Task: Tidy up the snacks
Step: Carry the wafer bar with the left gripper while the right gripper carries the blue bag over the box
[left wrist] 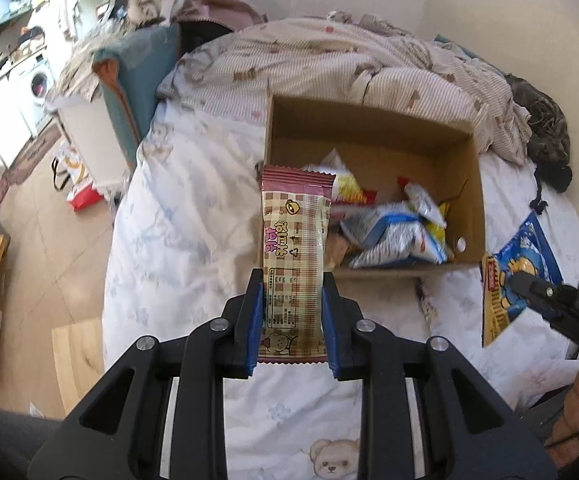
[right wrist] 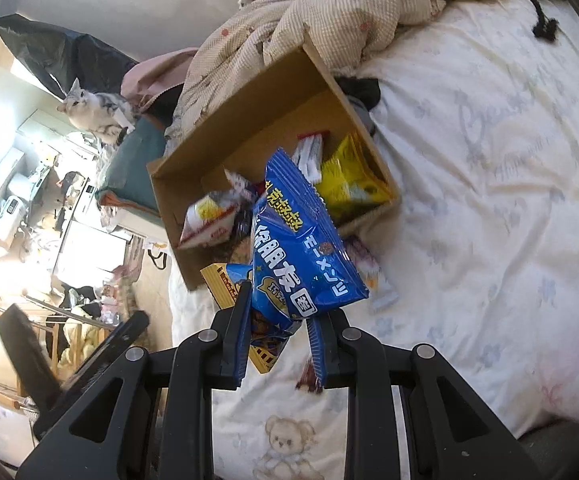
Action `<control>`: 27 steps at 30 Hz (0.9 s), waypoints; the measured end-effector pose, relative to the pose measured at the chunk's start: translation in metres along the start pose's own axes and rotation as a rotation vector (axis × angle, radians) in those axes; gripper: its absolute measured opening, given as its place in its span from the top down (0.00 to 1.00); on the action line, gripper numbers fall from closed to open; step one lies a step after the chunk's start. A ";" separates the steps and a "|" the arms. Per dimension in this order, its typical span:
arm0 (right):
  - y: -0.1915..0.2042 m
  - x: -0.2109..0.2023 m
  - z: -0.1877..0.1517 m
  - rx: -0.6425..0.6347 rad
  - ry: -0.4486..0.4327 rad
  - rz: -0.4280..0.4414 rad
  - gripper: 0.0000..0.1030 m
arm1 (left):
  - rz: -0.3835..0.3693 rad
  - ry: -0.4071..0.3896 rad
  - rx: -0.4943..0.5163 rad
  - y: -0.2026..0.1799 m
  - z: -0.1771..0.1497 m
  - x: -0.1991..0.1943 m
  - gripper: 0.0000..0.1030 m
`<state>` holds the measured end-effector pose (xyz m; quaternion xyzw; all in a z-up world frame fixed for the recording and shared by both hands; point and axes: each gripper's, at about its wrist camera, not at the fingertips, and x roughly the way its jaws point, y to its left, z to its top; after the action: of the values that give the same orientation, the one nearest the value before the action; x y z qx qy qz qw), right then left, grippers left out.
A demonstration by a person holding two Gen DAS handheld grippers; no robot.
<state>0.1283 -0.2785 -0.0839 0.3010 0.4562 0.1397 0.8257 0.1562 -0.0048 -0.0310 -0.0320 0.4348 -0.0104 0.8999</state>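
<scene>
Both tools carry snacks toward the cardboard box (left wrist: 373,128) on the bed (left wrist: 185,216).

The left tool (left wrist: 291,300) is clamped on a checkered wafer bar (left wrist: 295,248) at the box's near edge; the right tool (right wrist: 277,320) grips a blue snack bag (right wrist: 305,256) just short of it. Next, likely: reach over the rim, then release among the packets inside.

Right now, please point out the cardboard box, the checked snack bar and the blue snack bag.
cardboard box (left wrist: 369,128): left wrist view, inner far wall.
checked snack bar (left wrist: 293,240): left wrist view, middle of wrapper.
blue snack bag (right wrist: 305,248): right wrist view, printed front.
</scene>
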 end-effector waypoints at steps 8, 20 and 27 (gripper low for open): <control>0.001 0.013 0.038 0.024 -0.033 0.015 0.74 | 0.017 -0.004 0.043 -0.004 0.043 0.021 0.78; -0.002 0.048 0.072 0.031 -0.004 -0.006 0.74 | -0.044 0.030 0.063 -0.035 0.089 0.066 0.78; -0.006 0.071 0.091 0.012 0.010 -0.047 0.74 | -0.030 0.041 0.129 -0.064 0.104 0.086 0.78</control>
<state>0.2427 -0.2808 -0.0981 0.2946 0.4679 0.1191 0.8247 0.2910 -0.0680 -0.0294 0.0198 0.4512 -0.0524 0.8907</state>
